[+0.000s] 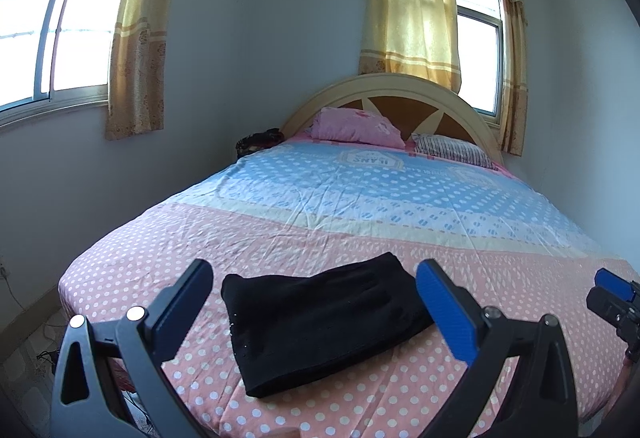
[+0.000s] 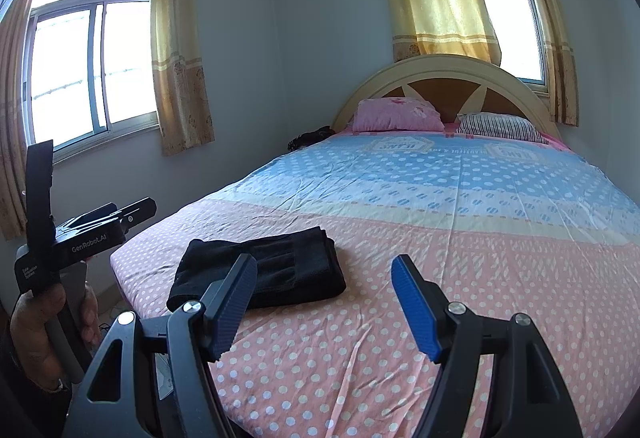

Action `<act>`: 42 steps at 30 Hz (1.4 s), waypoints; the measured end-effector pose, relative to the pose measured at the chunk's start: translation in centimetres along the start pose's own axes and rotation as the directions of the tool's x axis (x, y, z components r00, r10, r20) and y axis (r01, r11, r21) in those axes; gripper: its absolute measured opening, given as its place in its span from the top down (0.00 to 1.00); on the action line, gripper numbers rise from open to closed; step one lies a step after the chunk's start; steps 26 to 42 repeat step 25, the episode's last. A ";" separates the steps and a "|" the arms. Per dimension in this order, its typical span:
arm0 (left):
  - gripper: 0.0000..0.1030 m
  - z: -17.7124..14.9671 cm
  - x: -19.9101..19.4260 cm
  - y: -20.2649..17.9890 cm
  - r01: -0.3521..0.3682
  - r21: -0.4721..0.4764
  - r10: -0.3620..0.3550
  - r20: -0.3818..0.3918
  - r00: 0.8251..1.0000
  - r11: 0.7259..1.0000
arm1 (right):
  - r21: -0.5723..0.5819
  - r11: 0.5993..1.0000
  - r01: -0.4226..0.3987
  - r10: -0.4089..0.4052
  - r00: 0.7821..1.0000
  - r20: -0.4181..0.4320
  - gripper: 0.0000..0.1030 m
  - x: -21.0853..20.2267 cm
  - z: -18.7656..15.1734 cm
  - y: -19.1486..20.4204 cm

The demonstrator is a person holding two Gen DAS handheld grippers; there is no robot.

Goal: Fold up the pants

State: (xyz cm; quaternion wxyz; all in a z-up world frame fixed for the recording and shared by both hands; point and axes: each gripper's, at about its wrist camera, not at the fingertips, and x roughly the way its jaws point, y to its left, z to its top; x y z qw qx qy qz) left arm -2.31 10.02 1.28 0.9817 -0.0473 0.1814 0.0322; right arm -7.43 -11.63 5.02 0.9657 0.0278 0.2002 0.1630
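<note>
The black pants (image 1: 320,322) lie folded into a compact rectangle on the pink polka-dot foot of the bed (image 1: 360,230). My left gripper (image 1: 316,278) is open and empty, held above the near side of the pants, which show between its fingers. In the right wrist view the pants (image 2: 260,270) lie to the left. My right gripper (image 2: 324,270) is open and empty, just right of the pants, above the sheet. The left gripper's body (image 2: 80,238) shows at the far left, held by a hand.
A pink pillow (image 1: 356,128) and a striped pillow (image 1: 452,150) lie by the headboard (image 1: 384,86). A dark bundle (image 1: 260,140) sits at the bed's far left corner. Curtained windows stand on the left wall and behind the bed. Floor lies left of the bed.
</note>
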 end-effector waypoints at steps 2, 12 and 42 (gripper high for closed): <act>0.00 0.1 -0.2 -0.2 -0.008 0.005 0.008 0.012 1.000 1.000 | -0.001 1.000 0.002 -0.002 1.000 0.008 0.31 -0.1 0.0 0.0; 0.00 0.2 -0.1 -0.8 -0.024 0.027 0.023 0.010 1.000 0.999 | -0.006 1.000 0.006 -0.005 1.000 0.008 0.31 -0.4 -0.2 -0.1; 0.00 -0.8 0.8 -0.7 -0.006 0.036 0.007 -0.004 1.000 0.999 | -0.019 1.000 0.004 -0.004 1.000 -0.018 0.31 0.1 -0.7 0.1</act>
